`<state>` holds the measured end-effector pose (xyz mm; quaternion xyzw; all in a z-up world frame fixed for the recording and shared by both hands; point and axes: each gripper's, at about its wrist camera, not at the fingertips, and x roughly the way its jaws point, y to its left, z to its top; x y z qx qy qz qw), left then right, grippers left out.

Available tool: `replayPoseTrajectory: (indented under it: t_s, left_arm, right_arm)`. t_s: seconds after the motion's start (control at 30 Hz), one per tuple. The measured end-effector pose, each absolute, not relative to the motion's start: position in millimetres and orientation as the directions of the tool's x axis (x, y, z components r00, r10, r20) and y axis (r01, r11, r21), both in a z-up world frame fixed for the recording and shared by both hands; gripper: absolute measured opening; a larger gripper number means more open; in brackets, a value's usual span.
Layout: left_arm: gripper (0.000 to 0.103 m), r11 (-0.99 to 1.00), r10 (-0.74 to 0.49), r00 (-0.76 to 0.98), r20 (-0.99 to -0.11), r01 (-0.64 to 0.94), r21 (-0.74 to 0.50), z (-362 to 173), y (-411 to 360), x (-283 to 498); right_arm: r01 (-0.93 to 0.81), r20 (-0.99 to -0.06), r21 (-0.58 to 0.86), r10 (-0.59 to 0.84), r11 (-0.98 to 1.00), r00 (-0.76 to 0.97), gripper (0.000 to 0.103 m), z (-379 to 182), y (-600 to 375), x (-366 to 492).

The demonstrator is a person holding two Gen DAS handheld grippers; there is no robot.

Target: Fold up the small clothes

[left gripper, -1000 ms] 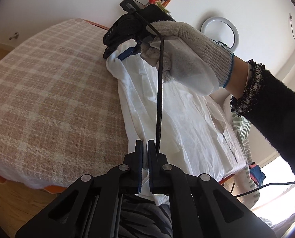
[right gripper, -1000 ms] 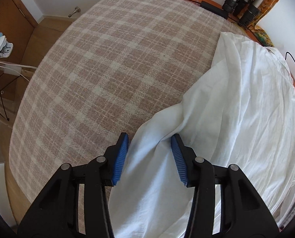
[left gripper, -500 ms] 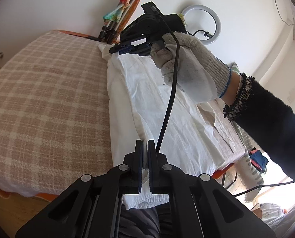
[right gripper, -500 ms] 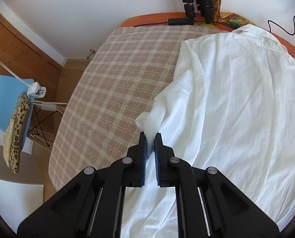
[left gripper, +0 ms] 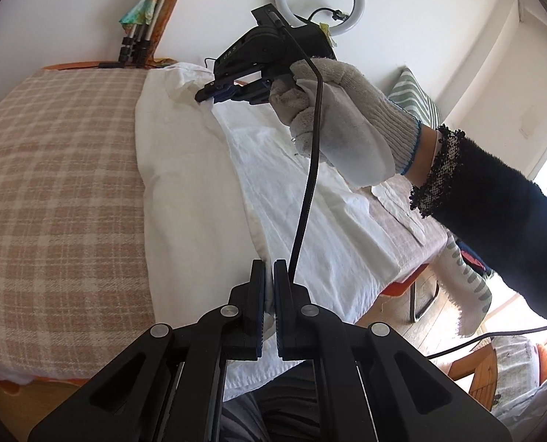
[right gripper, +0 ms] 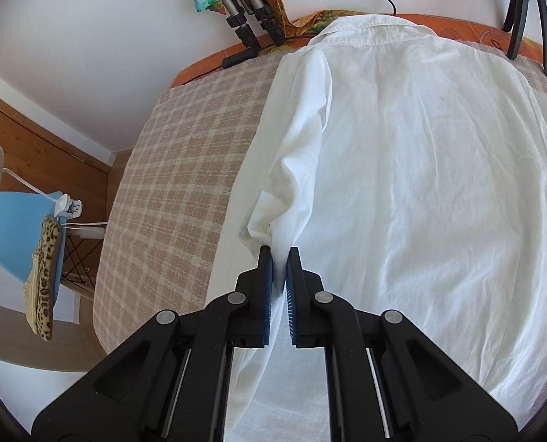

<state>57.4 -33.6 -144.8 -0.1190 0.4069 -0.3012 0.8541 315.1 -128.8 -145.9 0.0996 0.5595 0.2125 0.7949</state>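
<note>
A white collared shirt (right gripper: 402, 169) lies spread on a bed with a pink and cream checked cover (right gripper: 185, 169). Its collar is at the far end by the wall. My right gripper (right gripper: 280, 258) is shut on a bunched fold of the shirt's left edge, at the sleeve. My left gripper (left gripper: 269, 272) is shut on the shirt's near hem edge, lifting a ridge of cloth (left gripper: 236, 169). In the left wrist view a gloved hand (left gripper: 347, 118) holds the right gripper (left gripper: 214, 93), which pinches the shirt near the far end.
Tripod legs (right gripper: 247, 25) and a colourful cloth lean on the wall behind the bed. A ring light (left gripper: 319, 0) hangs on the wall. A blue chair (right gripper: 19, 228) with a leopard-print item stands left of the bed. A black cable (left gripper: 306, 191) trails from the right gripper.
The right gripper closed on the shirt's edge and carried it up and away from the checked cover toward the shirt's middle. The left gripper moved with its edge held, rolling slightly.
</note>
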Motion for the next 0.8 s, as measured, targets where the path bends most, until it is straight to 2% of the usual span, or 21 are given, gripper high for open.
replayPoseTrajectory:
  t_s: [0.13,0.23,0.27,0.33,0.47,0.6,0.8]
  left_arm:
    - [0.003,0.778,-0.624,0.436,-0.649,0.424,-0.463,-151.9,-48.2,60.2]
    - [0.013,0.764,-0.634,0.397,-0.663,0.452,-0.46,-151.0,-54.1,52.8]
    - [0.015,0.76,-0.638,0.393,-0.662,0.465,-0.455,-148.7,-54.1,48.6]
    - [0.016,0.754,-0.638,0.391,-0.663,0.488,-0.438,-142.3,-51.1,39.3]
    - [0.016,0.77,-0.625,0.426,-0.654,0.475,-0.426,-128.7,-29.7,23.9]
    - [0.016,0.813,-0.58,0.495,-0.646,0.402,-0.422,-123.5,3.6,23.1]
    - [0.016,0.849,-0.526,0.529,-0.665,0.287,-0.443,-145.8,34.2,45.5]
  right_arm:
    - [-0.214,-0.879,0.344,0.394,0.914,0.27,0.008,-160.7,-138.2,322.6]
    - [-0.215,-0.884,0.34,0.389,0.916,0.26,0.011,-162.4,-144.8,324.7]
    - [-0.221,-0.882,0.337,0.388,0.915,0.265,0.015,-159.3,-147.5,323.8]
    - [-0.232,-0.885,0.302,0.362,0.925,0.292,0.038,-149.4,-156.0,318.6]
    - [-0.252,-0.867,0.305,0.377,0.918,0.327,0.039,-124.5,-176.3,300.4]
    - [-0.284,-0.837,0.377,0.455,0.882,0.303,0.039,-108.7,-191.3,260.6]
    - [-0.29,-0.776,0.562,0.615,0.775,0.138,0.044,-152.9,-189.0,174.4]
